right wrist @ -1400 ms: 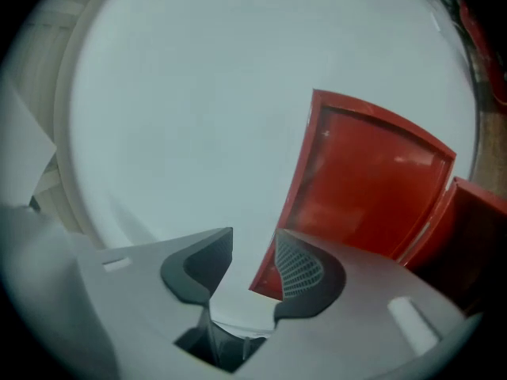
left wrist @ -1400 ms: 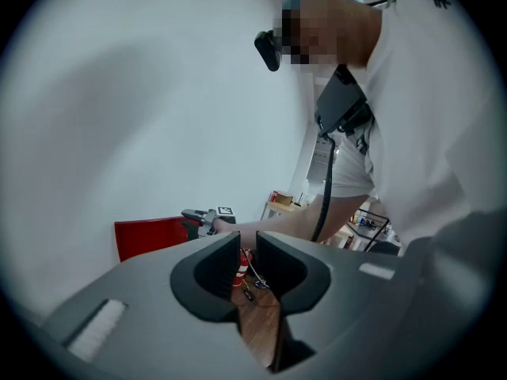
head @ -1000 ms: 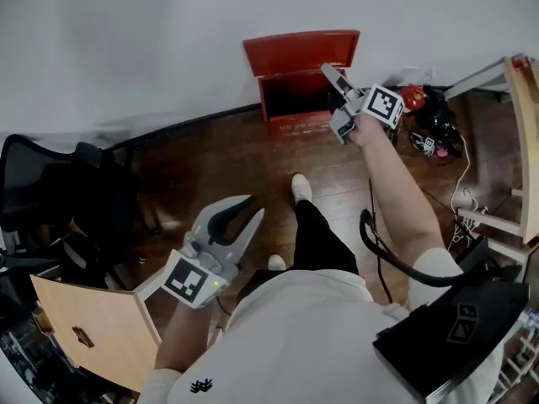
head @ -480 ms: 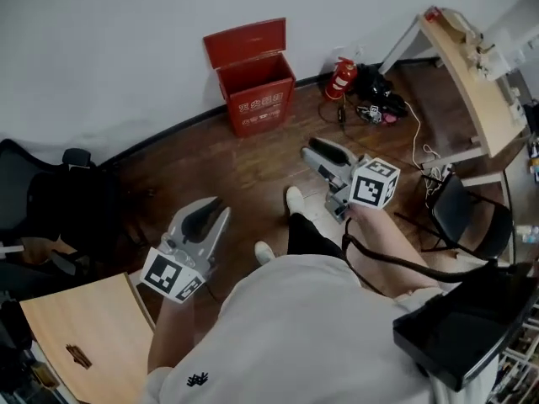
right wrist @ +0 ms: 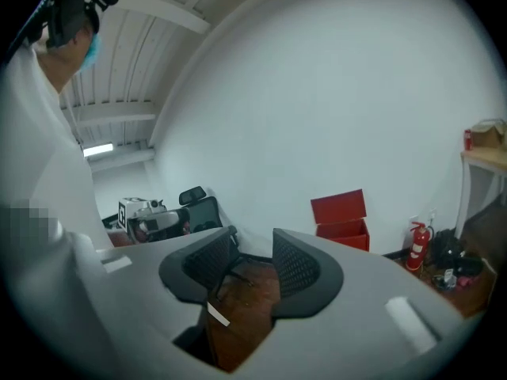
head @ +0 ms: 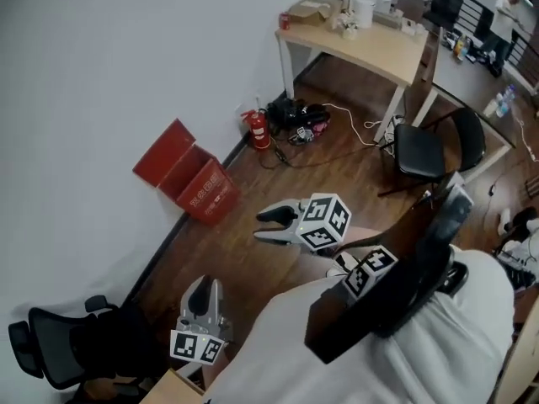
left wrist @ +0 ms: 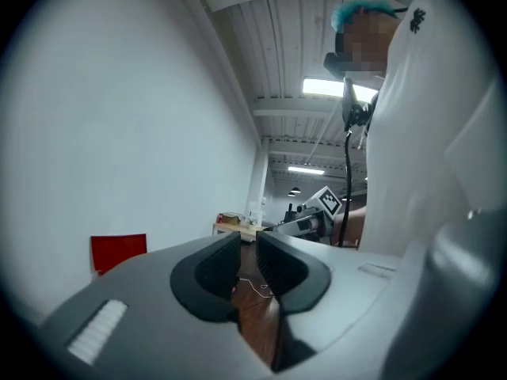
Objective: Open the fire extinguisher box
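two grippers, one box, sundry room fittings.

item 1: fire extinguisher box (head: 200, 194), red, on the wood floor (head: 278, 183) against the white wall (head: 101, 74), to the left and far from both grippers, well apart from each. lid raised and leaning back on the wall, interior exposed. pale lettering on the front, too small to read. it also shows in the right gripper view, beyond the jaws and to their right.

item 2: right gripper (head: 263, 227), held over the floor near the person's body, claw released, jaws wide apart, only bare floor showing between them.

item 3: left gripper (head: 202, 291), nearer and further left, low beside the person, claw clenched to a thin slit, nothing in it.

item 4: fire extinguisher (head: 258, 130), red, upright on the floor by the wall, right of the box and apart from it.

item 5: tangle of cables (head: 299, 114), just beside the extinguisher.

item 6: wooden table (head: 370, 45), far right, small clutter on top.

item 7: black chair (head: 425, 146), near the table.
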The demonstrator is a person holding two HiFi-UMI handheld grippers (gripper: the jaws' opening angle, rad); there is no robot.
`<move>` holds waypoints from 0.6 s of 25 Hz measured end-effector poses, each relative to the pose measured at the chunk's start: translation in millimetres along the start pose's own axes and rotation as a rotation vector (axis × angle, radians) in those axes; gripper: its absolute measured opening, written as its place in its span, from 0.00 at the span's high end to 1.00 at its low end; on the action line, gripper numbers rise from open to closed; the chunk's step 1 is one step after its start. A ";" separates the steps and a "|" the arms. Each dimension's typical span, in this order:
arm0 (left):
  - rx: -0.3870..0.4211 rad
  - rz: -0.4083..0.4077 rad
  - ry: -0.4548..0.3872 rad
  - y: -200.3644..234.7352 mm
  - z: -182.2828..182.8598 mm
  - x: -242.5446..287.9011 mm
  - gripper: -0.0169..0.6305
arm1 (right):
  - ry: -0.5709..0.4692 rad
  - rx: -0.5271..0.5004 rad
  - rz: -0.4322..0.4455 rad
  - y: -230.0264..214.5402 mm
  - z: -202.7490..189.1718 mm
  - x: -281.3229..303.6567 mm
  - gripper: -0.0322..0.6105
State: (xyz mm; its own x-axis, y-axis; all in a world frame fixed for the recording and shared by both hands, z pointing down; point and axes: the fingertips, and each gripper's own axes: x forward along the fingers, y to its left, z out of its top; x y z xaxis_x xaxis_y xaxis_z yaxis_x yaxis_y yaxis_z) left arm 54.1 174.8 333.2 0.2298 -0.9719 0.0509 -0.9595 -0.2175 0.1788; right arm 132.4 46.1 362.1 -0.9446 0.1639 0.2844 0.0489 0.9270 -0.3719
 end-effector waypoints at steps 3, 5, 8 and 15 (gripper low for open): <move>0.018 -0.038 -0.018 -18.7 11.3 26.0 0.88 | 0.008 -0.073 -0.039 -6.9 7.8 -25.7 0.70; 0.026 -0.056 -0.021 -25.7 13.0 35.5 0.88 | 0.013 -0.100 -0.055 -10.6 9.8 -32.9 0.71; 0.044 -0.076 -0.010 -34.5 7.6 40.0 0.88 | 0.024 -0.133 -0.072 -11.6 6.1 -39.7 0.71; 0.037 -0.082 0.002 -51.9 0.4 46.5 0.88 | 0.028 -0.152 -0.079 -7.4 -4.6 -56.6 0.73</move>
State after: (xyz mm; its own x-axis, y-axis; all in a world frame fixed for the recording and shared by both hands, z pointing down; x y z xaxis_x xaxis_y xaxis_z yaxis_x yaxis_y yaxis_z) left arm 114.5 140.9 325.9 0.3079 -0.9506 0.0396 -0.9429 -0.2993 0.1461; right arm 187.0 31.5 352.8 -0.9382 0.0961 0.3324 0.0258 0.9774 -0.2098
